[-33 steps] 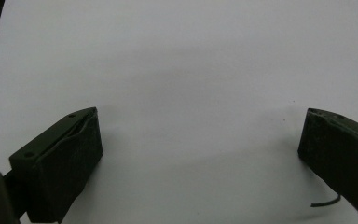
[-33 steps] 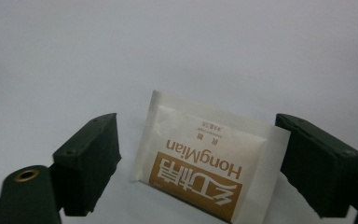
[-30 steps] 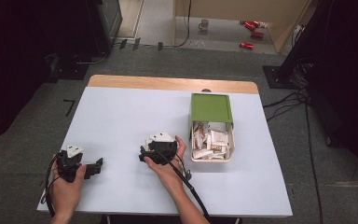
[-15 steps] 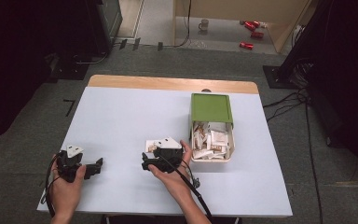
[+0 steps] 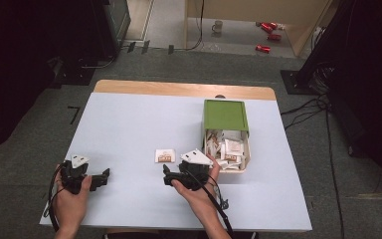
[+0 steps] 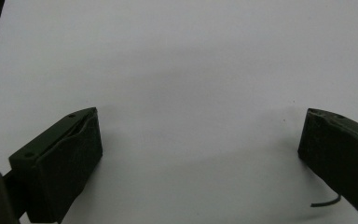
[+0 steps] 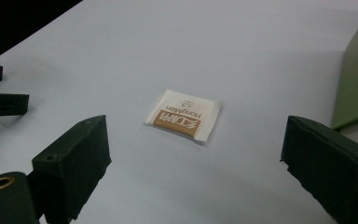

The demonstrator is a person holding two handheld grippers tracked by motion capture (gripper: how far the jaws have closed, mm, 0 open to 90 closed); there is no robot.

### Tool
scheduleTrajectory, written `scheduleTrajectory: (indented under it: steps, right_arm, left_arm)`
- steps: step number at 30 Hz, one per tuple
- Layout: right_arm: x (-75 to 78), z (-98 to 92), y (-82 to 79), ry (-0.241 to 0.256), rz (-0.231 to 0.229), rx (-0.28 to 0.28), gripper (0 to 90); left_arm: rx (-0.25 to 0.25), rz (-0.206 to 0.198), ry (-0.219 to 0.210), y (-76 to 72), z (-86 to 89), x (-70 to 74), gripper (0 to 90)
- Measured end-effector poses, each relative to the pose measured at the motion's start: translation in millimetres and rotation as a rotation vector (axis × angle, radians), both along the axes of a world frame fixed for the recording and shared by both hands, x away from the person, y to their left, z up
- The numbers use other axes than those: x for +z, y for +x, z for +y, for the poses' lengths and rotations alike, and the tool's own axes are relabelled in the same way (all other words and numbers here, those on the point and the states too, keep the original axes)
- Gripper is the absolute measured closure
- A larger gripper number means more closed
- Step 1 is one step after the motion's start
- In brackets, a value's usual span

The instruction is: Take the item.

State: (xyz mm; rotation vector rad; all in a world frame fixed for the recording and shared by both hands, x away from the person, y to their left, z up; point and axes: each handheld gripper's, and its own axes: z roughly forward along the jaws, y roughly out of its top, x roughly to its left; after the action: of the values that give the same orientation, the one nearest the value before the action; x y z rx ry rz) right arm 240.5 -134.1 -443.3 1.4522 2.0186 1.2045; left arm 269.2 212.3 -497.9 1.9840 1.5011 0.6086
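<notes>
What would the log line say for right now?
right gripper open, empty | sachet flat on table, released | left gripper open, idle | box holds more sachets

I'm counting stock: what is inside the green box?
The green box holds a loose pile of white-and-brown packets in its open half. Its green lid covers the far half, so whatever lies there is hidden.

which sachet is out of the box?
The white-and-brown sachet lying flat and alone on the table, just ahead of the open right gripper. The other sachets are piled inside the green box.
</notes>
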Motion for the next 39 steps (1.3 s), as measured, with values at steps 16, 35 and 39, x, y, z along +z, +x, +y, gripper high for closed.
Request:
scheduleTrajectory:
  steps: [16, 35, 39]
  right_arm:
    - [10.1, -30.9, -24.8, 0.013, -0.035, 0.002, 10.5]
    - [18.9, -65.8, -45.6, 0.027, -0.067, -0.063, 10.5]
    - [15.9, -73.1, -47.8, 0.021, -0.063, -0.081, 10.5]
  left_arm:
    - [-0.001, -0.002, 0.001, 0.0, -0.1, 0.0, 0.1]
    - [0.000, -0.002, 0.001, 0.1, -0.2, 0.0, 0.1]
    - [0.000, -0.002, 0.001, 0.1, -0.2, 0.0, 0.1]
